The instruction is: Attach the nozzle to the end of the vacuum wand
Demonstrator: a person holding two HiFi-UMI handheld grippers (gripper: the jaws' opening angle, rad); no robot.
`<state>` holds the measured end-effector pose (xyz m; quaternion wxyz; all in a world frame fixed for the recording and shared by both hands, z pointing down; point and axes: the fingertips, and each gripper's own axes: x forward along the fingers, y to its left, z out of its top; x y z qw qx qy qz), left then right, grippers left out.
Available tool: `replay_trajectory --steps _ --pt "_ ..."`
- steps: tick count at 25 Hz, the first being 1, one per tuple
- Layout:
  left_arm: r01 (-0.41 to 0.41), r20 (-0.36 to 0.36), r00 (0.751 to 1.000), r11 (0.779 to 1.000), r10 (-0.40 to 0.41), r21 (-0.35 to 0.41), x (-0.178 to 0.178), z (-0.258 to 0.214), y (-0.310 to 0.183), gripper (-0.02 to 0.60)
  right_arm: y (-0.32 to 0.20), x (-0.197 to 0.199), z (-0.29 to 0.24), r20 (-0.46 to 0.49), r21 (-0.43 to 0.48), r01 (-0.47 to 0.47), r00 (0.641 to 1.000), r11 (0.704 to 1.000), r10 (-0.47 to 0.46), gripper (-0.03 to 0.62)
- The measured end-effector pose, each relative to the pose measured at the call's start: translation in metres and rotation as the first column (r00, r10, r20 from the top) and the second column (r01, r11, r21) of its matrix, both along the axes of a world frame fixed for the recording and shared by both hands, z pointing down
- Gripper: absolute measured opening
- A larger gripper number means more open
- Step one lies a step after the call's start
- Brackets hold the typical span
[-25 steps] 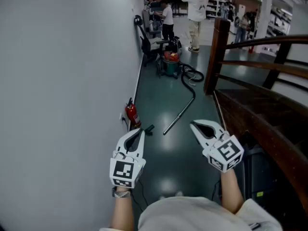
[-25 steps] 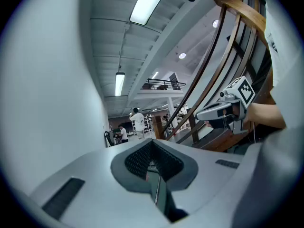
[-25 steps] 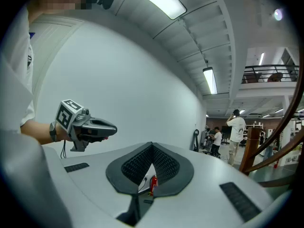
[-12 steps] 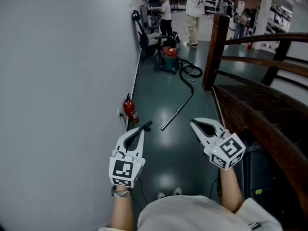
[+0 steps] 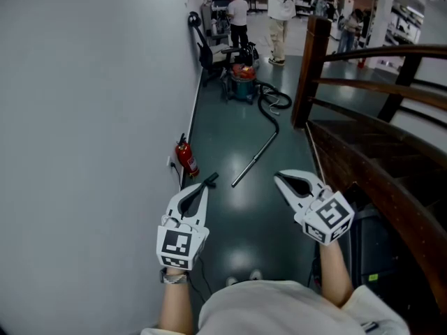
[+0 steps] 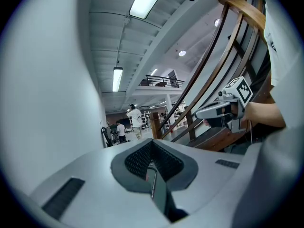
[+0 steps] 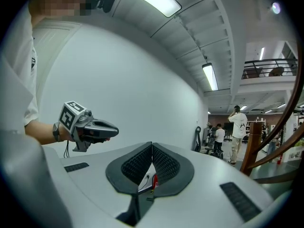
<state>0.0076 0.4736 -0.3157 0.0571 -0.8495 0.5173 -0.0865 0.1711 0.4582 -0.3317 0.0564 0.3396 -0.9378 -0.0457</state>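
Note:
A silver vacuum wand (image 5: 253, 160) lies on the dark floor ahead, joined by a black hose (image 5: 269, 108) to a red and green vacuum cleaner (image 5: 242, 82). A small black nozzle (image 5: 210, 180) lies on the floor left of the wand's near end, just past my left gripper's tip in the head view. My left gripper (image 5: 203, 188) (image 6: 152, 142) is shut and holds nothing. My right gripper (image 5: 279, 179) (image 7: 152, 146) is also shut and empty. Both are held level above the floor, apart from the wand and nozzle. Each shows in the other's view: right gripper (image 6: 223, 109), left gripper (image 7: 92, 127).
A white wall (image 5: 84, 117) runs along the left, with a red fire extinguisher (image 5: 186, 159) at its foot. A dark wooden stair railing (image 5: 363, 159) and post (image 5: 311, 68) close off the right. People (image 5: 281, 12) stand far down the corridor beside a black chair (image 5: 208, 58).
The floor objects have drifted slightly up and left in the head view. Both grippers stay shut and in about the same place.

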Motion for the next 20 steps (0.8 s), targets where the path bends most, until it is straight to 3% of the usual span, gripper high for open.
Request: replay_trajectory --steps 10,20 --pt "0.005 0.008 1.0 1.0 -0.005 0.007 0.021 0.001 -0.017 -0.003 -0.017 0.024 -0.006 0.037 0.002 0.011 0.999 1.0 -0.011 0.028" --pt "0.038 0.022 0.999 0.999 -0.038 0.008 0.039 0.004 -0.028 -0.003 -0.028 0.04 -0.001 0.018 -0.021 0.079 0.997 0.997 -0.078 0.028"
